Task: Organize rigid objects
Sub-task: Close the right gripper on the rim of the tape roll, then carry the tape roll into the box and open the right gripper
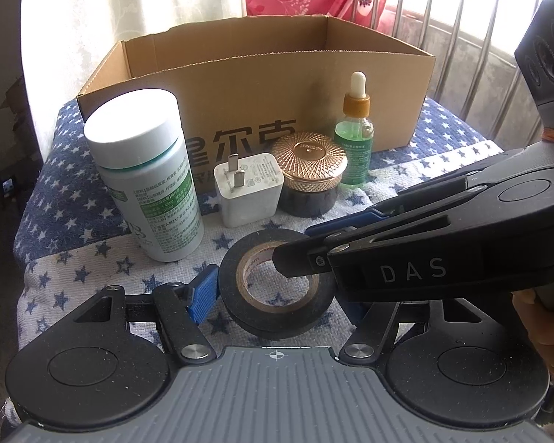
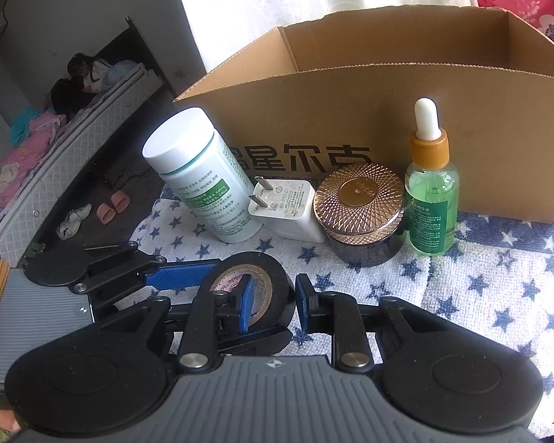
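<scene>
While both grippers straddle the tape roll near the towel's front edge, half-open, gripping nothing, close squarely.

Both grippers — left gripper, right gripper — have matte black linkages, silver screws, ribbed grey bodies, blue ridged pads; one side plate reads "DAS".
</scene>
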